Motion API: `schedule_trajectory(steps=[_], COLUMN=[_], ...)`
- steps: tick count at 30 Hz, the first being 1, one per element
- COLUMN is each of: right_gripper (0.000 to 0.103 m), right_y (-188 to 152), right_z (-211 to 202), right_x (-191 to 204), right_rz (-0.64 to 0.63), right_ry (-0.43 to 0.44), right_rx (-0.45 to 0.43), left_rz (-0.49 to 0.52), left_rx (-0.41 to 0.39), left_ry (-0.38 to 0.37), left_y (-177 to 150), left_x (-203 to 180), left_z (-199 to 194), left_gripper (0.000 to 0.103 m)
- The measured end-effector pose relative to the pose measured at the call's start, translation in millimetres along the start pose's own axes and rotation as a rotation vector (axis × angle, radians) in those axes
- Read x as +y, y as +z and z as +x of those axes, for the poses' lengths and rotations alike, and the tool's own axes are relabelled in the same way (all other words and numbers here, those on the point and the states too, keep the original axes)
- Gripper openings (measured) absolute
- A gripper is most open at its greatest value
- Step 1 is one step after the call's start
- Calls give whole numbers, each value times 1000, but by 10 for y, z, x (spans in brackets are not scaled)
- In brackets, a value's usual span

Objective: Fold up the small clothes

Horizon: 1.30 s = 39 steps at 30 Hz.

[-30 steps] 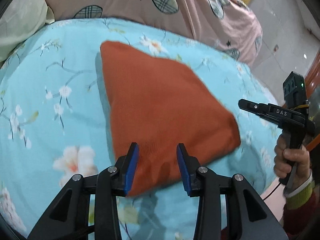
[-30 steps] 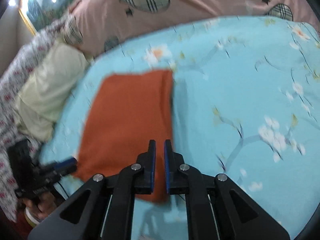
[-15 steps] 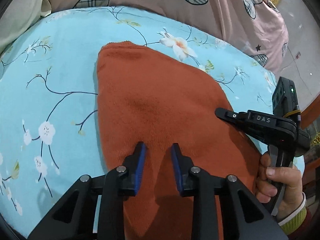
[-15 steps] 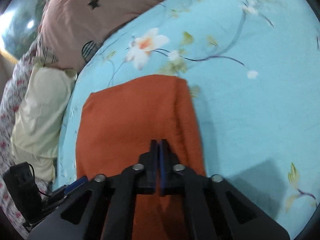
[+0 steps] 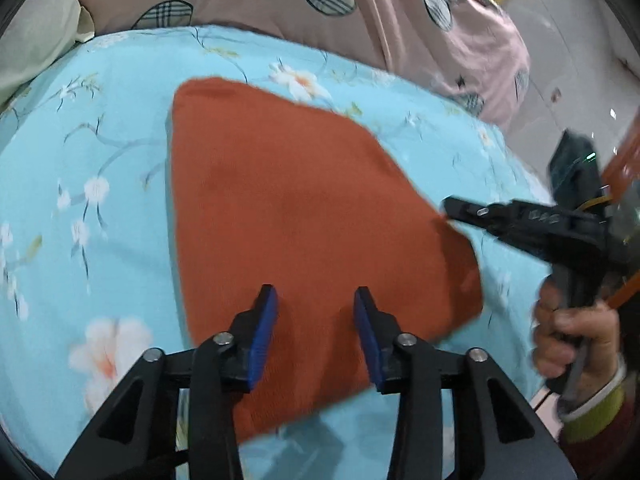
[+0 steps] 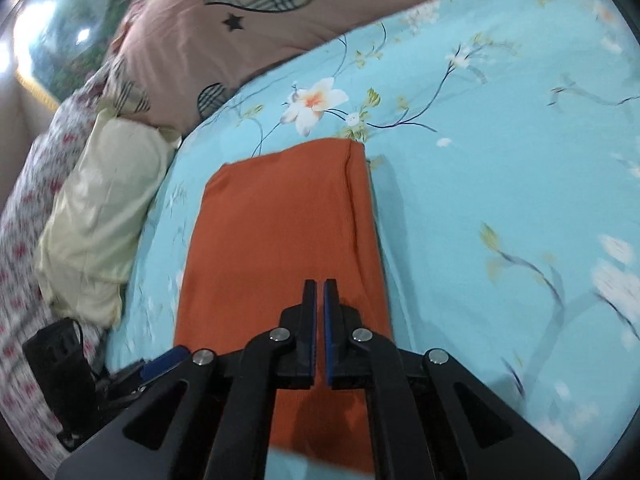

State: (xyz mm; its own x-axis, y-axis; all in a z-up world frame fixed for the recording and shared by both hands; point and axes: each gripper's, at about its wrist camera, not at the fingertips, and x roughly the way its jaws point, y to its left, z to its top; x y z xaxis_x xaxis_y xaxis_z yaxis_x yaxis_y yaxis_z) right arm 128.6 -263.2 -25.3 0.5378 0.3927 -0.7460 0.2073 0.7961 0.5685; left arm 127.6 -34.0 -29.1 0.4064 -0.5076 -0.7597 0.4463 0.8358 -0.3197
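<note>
**Folded orange garment on a floral bed, both grippers poised over it**

An orange knit garment (image 5: 304,208) lies folded into a compact, thick rectangle on a bed covered by a light blue sheet (image 5: 100,168) printed with white blossoms. Taking the garment as the landmark: a pink quilt (image 5: 360,12) with plaid patches and black stars is heaped beyond its far edge, and a pale yellow pillow (image 6: 96,216) sits off to its left in the right wrist view.

The left gripper (image 5: 316,336) hovers over the garment's near edge; its blue-padded fingers have just been opening, stand moderately apart and pinch nothing. The right gripper (image 6: 319,332), held in a person's hand (image 5: 576,340), points at the garment's right side with its fingers nearly touching, nothing between them.

The folding looks essentially finished; this appears to be the smoothing or checking stage. The next move likely calls for pressing the bundle flat, or gripping an edge to shift it without undoing the layers.

The right gripper carries small lettering, too blurred to read. No brand shows on the garment.
</note>
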Motion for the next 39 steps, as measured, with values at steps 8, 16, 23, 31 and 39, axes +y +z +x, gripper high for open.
schedule_trajectory(steps=[8,16,23,31,39], right_gripper=[13,29,29,37,73], right_y=[-571,-675,-883,-1190,-1309], right_z=[-136,-451,-732,-801,-835], right_x=[-238,-227,9,271,504], right_rz=[-56,-51,-89,-177,-263], right_ry=[-100,-188,-141,-128,-117], right_rx=[28,-31,-70,-44,-1], left_rz=[6,8,-23,-50,-20], left_rx=[12,-10,-51,-36,27], left_ry=[49,97,169,295,470], left_y=[-265,-445,-673,-984,-1052], left_x=[-51,-84,-22,196,168], left_z=[2,-249,-627,-870,-960], left_gripper=[41,42,70,81,82])
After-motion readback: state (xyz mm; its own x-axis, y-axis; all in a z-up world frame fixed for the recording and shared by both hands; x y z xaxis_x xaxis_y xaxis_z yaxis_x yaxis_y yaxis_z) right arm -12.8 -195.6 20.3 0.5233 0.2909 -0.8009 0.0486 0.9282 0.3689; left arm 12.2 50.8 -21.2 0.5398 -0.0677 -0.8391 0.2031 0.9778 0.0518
